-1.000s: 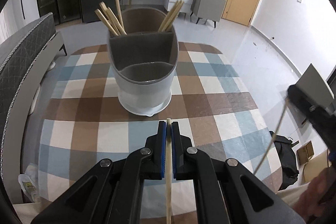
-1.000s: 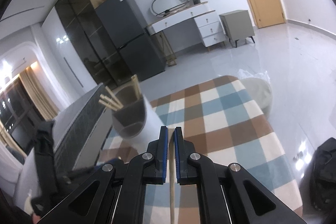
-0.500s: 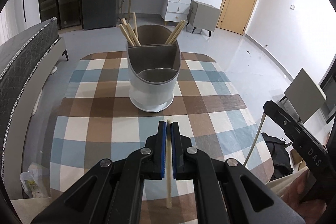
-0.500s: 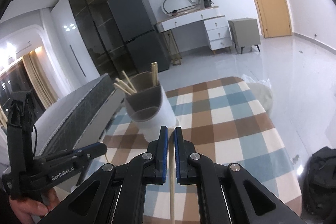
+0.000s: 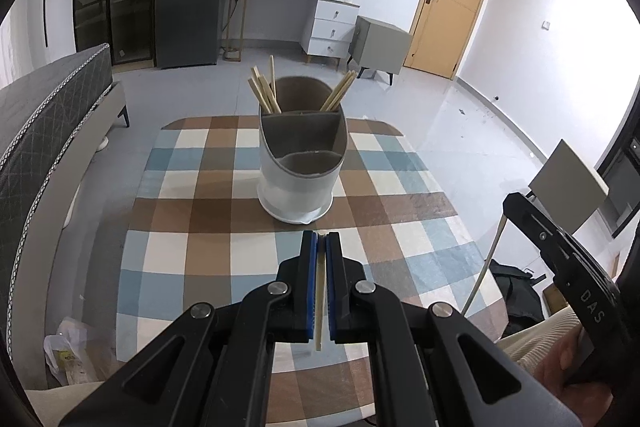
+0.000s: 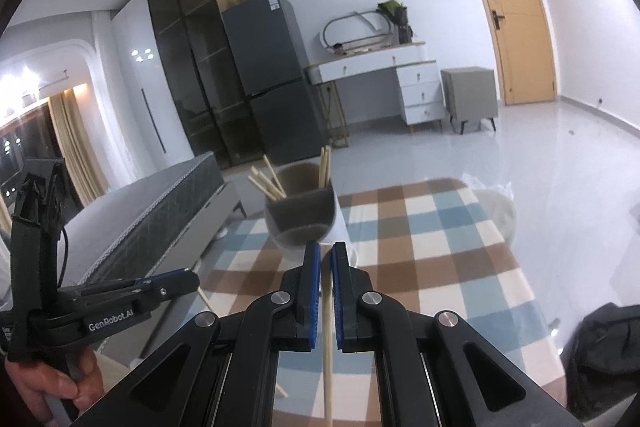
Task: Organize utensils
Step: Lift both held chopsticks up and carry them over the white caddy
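Note:
A white utensil holder (image 5: pixel 298 183) with grey compartments stands on the checked tablecloth (image 5: pixel 200 251); several chopsticks (image 5: pixel 264 91) lean in its rear compartment. My left gripper (image 5: pixel 320 241) hovers in front of the holder, shut on a pale chopstick (image 5: pixel 319 299) that hangs down between its blue pads. In the right wrist view the holder (image 6: pixel 304 215) sits just beyond my right gripper (image 6: pixel 326 251), which is shut on another chopstick (image 6: pixel 328 339) pointing downward. The left gripper (image 6: pixel 168 283) shows at the left there; the right gripper's body (image 5: pixel 560 259) shows at the right edge of the left wrist view.
A grey sofa (image 5: pixel 44 131) runs along the table's left side. A dark bag (image 5: pixel 516 291) lies on the floor by the right edge. A white chair (image 5: pixel 568 183) stands further right. A fridge, dresser and door line the far wall.
Both grippers have drawn back and risen from the holder, each still carrying its chopstick; the holder looks smaller and farther in both views. The right gripper has also rolled toward level.

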Demonstrator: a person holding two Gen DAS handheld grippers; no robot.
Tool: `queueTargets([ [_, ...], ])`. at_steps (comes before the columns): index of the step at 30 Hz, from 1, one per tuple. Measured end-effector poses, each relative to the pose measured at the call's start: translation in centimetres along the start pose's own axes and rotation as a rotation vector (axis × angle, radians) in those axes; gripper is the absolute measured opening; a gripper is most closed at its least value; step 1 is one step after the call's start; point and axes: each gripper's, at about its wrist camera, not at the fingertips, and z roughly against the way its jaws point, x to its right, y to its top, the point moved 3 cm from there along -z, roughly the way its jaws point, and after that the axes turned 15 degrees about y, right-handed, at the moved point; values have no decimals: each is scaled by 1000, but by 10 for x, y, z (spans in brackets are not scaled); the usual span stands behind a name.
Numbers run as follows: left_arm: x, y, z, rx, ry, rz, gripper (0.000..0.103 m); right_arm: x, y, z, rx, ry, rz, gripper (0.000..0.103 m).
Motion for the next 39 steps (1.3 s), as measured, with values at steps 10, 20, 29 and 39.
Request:
queueTargets([
  [10, -5, 37, 18, 9, -56, 42, 0, -10, 32, -8, 38, 18, 39, 5],
  [20, -17, 111, 43, 70, -86, 76, 0, -16, 93, -31, 115, 61, 62, 5],
  [29, -33, 175, 34, 131, -120, 119, 0, -13, 150, -62, 208, 93, 82, 5],
  [39, -40, 203, -15, 129, -76, 106, 0, 12, 176, -122, 266, 62, 4, 5],
])
